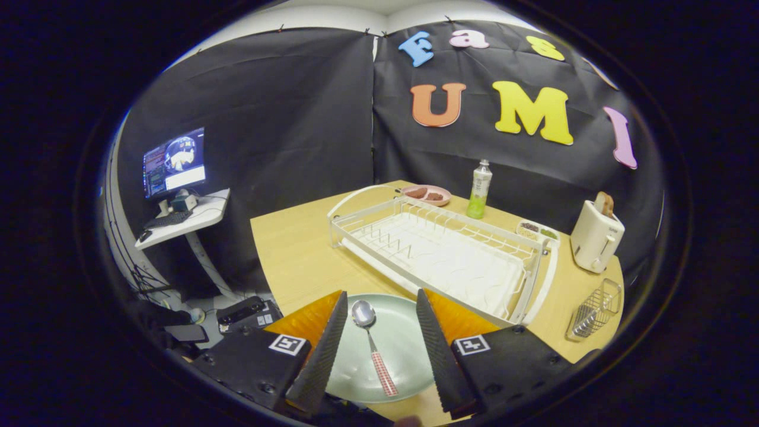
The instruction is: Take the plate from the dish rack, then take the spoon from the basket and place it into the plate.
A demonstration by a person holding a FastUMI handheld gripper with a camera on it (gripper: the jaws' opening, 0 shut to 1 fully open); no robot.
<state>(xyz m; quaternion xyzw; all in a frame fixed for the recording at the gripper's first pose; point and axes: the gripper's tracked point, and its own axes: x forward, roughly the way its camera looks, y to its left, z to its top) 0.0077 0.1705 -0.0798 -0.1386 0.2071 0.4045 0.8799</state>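
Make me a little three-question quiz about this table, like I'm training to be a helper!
1. True or false: the spoon lies on the plate.
2. What stands beyond the rack, beside the pink dish? A) bottle B) kettle C) vase
3. Fill in: the fingers are ____, with nothing held.

Key: 1 true; 2 A, the bottle; 3 open.
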